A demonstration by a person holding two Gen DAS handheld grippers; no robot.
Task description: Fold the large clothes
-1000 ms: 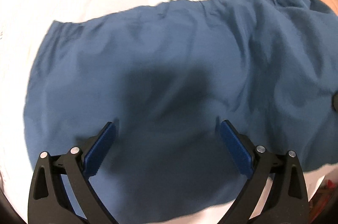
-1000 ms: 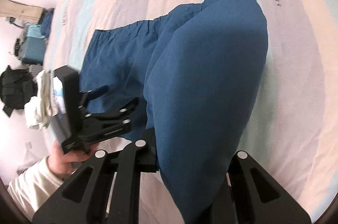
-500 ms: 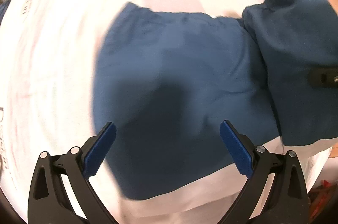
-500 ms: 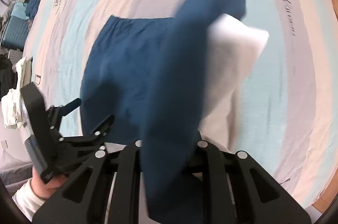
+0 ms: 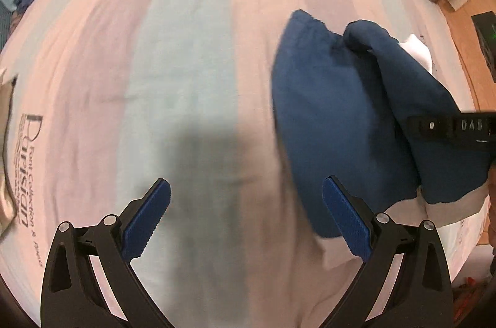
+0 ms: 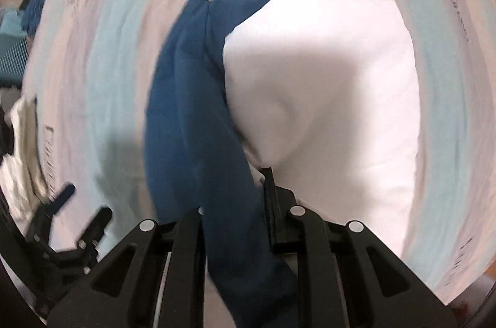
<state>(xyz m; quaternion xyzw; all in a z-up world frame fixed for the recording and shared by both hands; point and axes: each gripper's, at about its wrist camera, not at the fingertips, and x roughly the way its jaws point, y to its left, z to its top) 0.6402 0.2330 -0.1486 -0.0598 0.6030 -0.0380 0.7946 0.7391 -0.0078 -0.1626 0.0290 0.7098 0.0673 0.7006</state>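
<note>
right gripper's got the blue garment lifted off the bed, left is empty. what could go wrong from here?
1. The right gripper is shut on only a narrow bunch of the blue garment; it might slip out.
2. White lining balloons out and could get folded in crooked.
3. The left gripper hangs open over bare bedsheet, supporting nothing.

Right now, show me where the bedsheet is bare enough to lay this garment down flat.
The pastel striped bedsheet lies bare left of the blue garment, up to the printed lettering at its left edge. It is crowded on the right, where the right hand-held gripper pinches the hanging fabric.
</note>
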